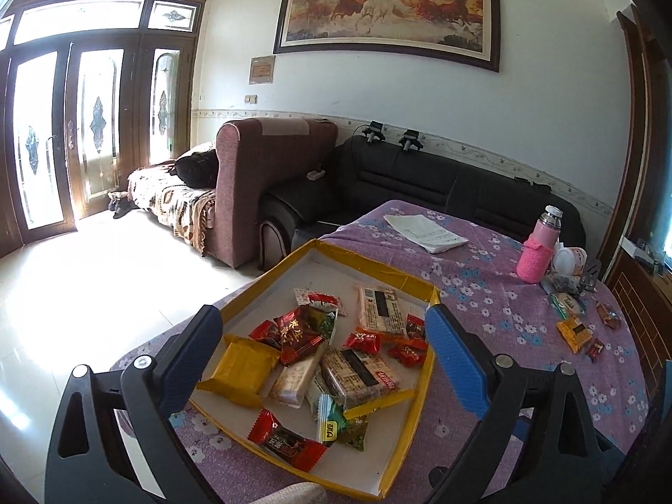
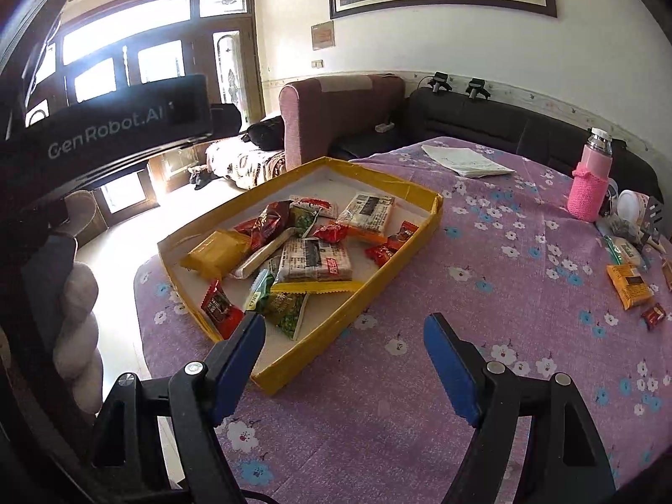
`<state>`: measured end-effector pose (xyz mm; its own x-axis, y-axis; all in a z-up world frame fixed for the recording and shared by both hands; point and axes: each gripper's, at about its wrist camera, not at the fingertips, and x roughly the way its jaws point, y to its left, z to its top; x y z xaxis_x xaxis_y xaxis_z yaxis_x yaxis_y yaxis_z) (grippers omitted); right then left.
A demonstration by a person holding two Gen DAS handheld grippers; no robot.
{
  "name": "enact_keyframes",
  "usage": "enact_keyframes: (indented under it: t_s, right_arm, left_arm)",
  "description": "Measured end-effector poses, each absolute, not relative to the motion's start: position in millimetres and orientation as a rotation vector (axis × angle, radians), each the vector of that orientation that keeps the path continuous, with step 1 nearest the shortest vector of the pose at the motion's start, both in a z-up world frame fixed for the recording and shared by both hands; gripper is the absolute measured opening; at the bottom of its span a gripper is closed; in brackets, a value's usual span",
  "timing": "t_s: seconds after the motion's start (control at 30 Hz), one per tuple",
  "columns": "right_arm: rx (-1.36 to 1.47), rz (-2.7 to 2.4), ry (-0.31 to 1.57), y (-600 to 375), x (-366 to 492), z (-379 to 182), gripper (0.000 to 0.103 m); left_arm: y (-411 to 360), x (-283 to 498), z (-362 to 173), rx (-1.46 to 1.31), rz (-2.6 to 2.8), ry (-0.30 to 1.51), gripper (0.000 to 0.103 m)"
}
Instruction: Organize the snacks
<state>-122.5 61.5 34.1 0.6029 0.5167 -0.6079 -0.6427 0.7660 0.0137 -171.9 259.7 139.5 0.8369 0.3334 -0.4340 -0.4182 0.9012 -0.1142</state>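
Note:
A shallow yellow-rimmed cardboard tray (image 1: 416, 281) (image 2: 420, 193) lies on the purple flowered tablecloth (image 1: 504, 294) (image 2: 483, 294). It holds several wrapped snacks: red candies, a yellow pack (image 1: 243, 367) (image 2: 218, 252), cracker packs (image 1: 361, 371) (image 2: 315, 260) and green packets. My left gripper (image 1: 323, 348) is open and empty, held above the tray. My right gripper (image 2: 344, 336) is open and empty over the tray's near right corner. Loose snacks lie at the table's right: an orange pack (image 1: 573, 332) (image 2: 630, 285) and a small red candy (image 1: 594, 348) (image 2: 653, 315).
A pink sleeved bottle (image 1: 535, 252) (image 2: 590, 180), a white jar (image 2: 630, 206) and other small items stand at the far right. Folded white paper (image 1: 424, 233) (image 2: 466, 159) lies at the far edge. Sofas stand behind the table. The left gripper's body (image 2: 105, 126) fills the right wrist view's left.

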Motion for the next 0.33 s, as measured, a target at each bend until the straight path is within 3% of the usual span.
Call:
enact_keyframes:
  t_s: [0.33]
  right_arm:
    - [-0.203, 0.714, 0.626, 61.8, -130.5, 38.2, 0.079]
  left_arm:
    - [254.5, -169.9, 139.4, -0.250, 0.304, 0.466, 0.102]
